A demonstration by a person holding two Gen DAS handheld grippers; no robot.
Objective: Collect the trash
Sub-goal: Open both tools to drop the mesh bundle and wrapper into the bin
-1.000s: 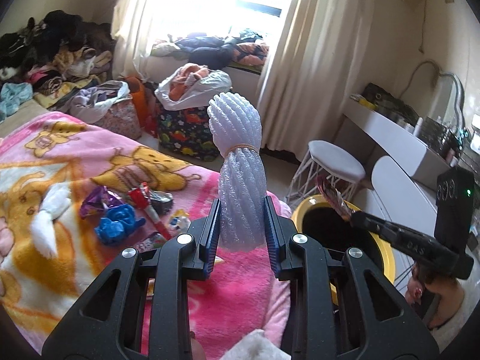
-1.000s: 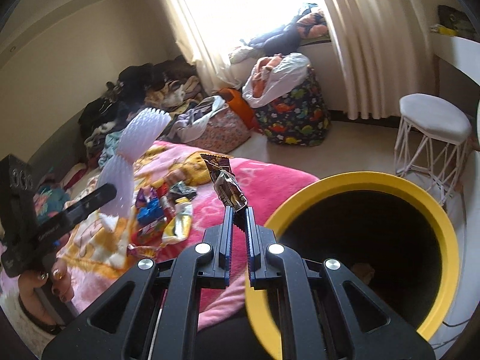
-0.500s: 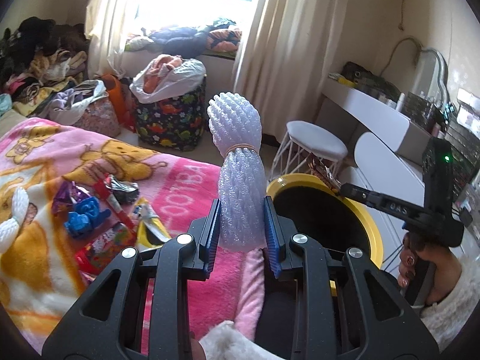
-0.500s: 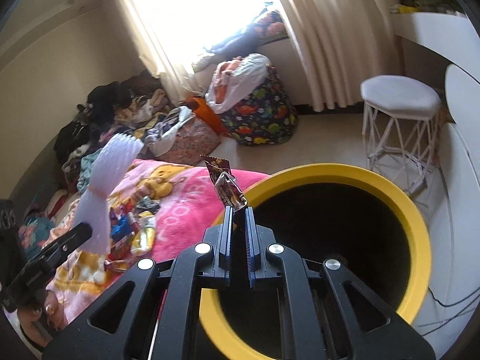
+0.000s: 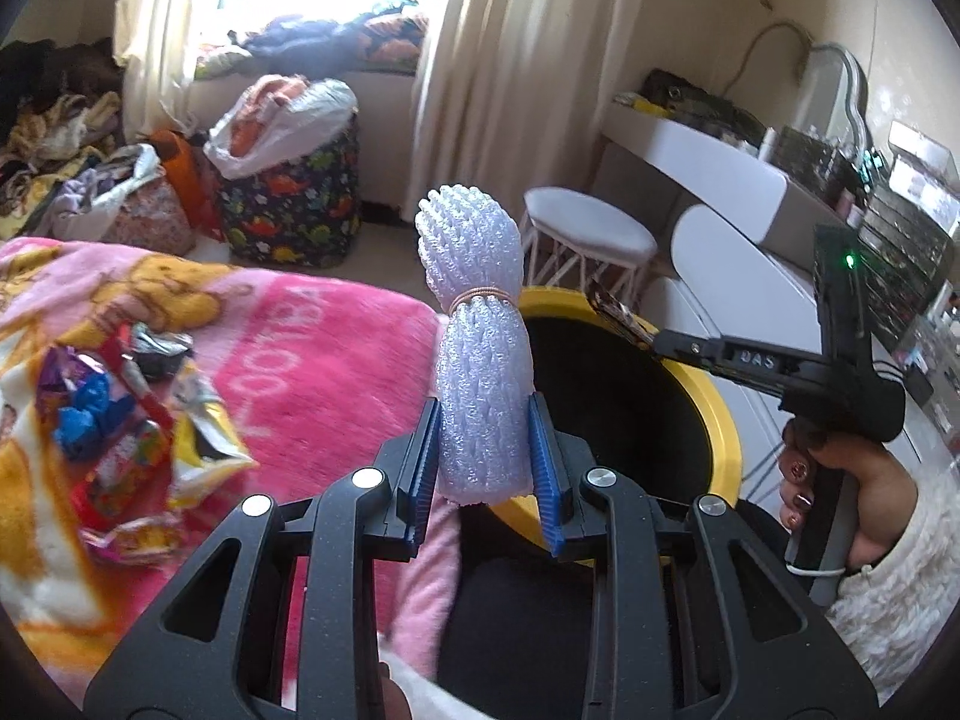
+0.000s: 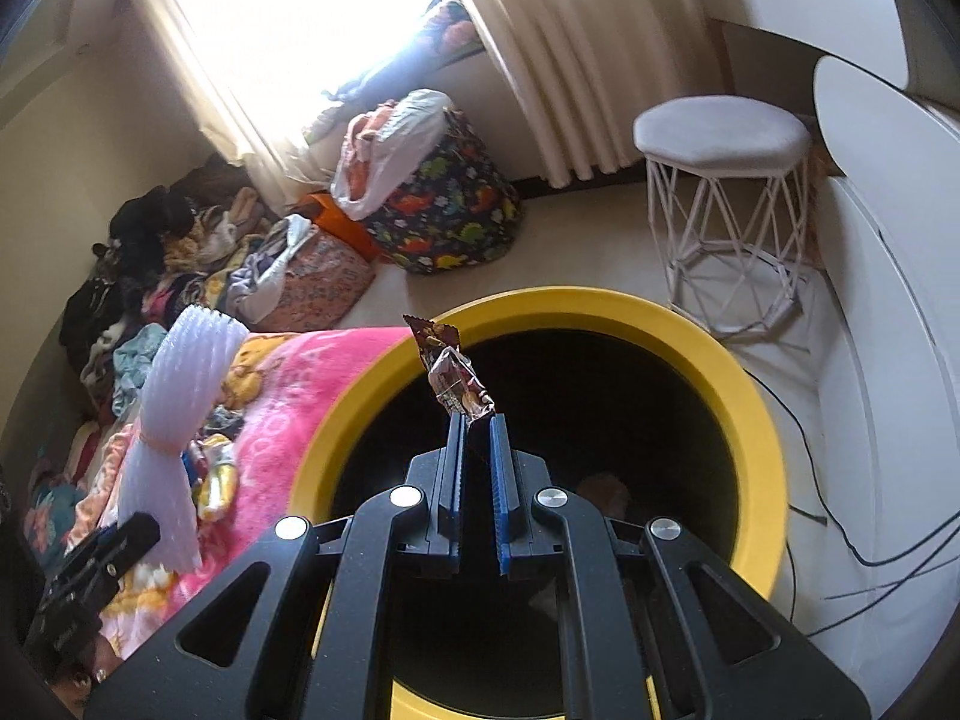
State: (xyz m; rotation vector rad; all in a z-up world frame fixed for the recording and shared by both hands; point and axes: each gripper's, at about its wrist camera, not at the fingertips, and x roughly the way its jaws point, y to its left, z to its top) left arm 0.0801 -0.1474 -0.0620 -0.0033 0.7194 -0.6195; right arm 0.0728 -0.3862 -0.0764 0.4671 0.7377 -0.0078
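Observation:
My left gripper (image 5: 483, 417) is shut on a white foam net sleeve (image 5: 478, 354) tied at its waist with a rubber band; it stands upright beside the near rim of the yellow bin (image 5: 720, 420). My right gripper (image 6: 476, 420) is shut on a crumpled brown snack wrapper (image 6: 451, 373), held above the dark mouth of the yellow bin (image 6: 753, 396). The right gripper (image 5: 654, 341) also shows at the right of the left wrist view, a hand on its grip. The foam sleeve (image 6: 174, 414) appears at the left of the right wrist view. Several wrappers (image 5: 129, 414) lie on the pink blanket (image 5: 324, 354).
A white stool (image 6: 723, 180) stands behind the bin, a white vanity desk (image 5: 708, 168) to its right. A dinosaur-print basket (image 6: 444, 210) and piles of clothes (image 6: 180, 252) sit by the curtained window. Cables (image 6: 870, 552) trail on the floor right of the bin.
Both grippers have moved right, away from the blanket and towards the bin; the wrapper now hangs over the bin's mouth and the foam sleeve is close to its rim. Both grips are unchanged.

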